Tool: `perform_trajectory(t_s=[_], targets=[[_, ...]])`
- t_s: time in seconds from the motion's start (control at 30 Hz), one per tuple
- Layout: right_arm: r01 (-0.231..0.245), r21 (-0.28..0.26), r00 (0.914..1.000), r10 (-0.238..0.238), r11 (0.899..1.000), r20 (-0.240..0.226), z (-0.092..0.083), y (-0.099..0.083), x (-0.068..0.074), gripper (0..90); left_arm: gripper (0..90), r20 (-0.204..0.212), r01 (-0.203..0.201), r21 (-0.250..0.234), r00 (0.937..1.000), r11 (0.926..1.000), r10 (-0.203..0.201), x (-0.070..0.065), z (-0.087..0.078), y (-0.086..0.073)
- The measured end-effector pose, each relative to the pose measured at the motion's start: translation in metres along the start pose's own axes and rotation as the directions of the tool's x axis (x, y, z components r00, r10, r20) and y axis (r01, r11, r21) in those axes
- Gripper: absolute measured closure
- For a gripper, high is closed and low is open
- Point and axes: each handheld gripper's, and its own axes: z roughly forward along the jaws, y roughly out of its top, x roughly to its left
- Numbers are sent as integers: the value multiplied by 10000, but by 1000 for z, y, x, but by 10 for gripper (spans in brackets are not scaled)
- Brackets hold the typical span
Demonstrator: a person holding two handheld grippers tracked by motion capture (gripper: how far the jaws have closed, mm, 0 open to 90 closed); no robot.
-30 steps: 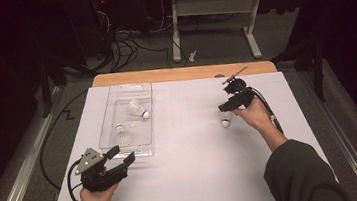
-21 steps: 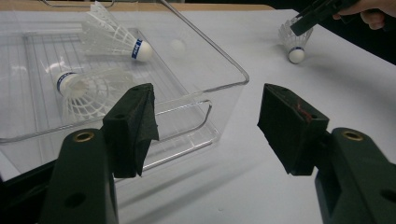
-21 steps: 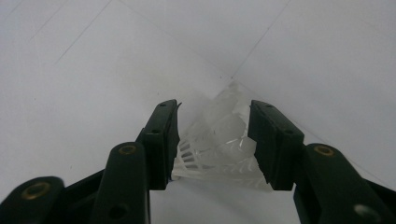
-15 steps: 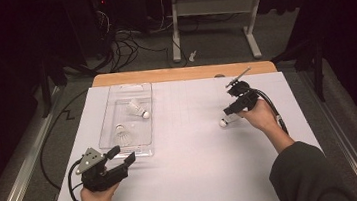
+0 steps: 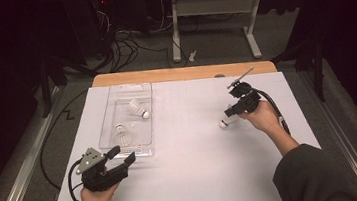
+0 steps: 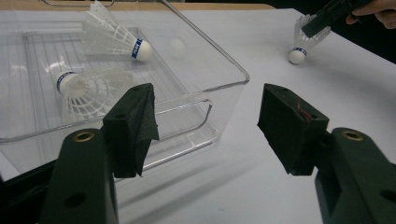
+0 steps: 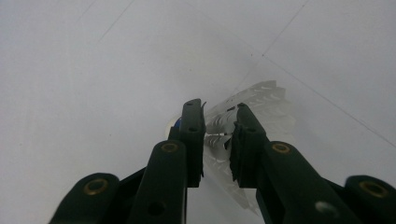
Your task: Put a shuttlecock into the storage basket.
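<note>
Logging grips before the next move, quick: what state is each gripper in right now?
Left gripper: open, nothing between its jaws.
Right gripper: jaws have just been closing, now shut on the white feathered shuttlecock.

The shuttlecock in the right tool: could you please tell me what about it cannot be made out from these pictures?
- Right gripper view: the shuttlecock's cork is mostly hidden behind the right tool's left jaw.
- High view: the shuttlecock is too small to show where the pads press.
- Left gripper view: its feather tops are covered by the tool; the band's lettering is too small to read.
</note>
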Motion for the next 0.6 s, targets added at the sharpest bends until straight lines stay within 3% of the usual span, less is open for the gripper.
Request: perform_trajectory(t_s=[0.3,0.6], targets=[[365,-51,9991,-366,9993,-237,-2,-1,9,870,373,-36,-19,-2,10000,10000,19,0,0,0],[553,-204,9981,-558,9983,-247,-5,-2,12,887,372,-86,-25,8,10000,10000,25,1,0,0]])
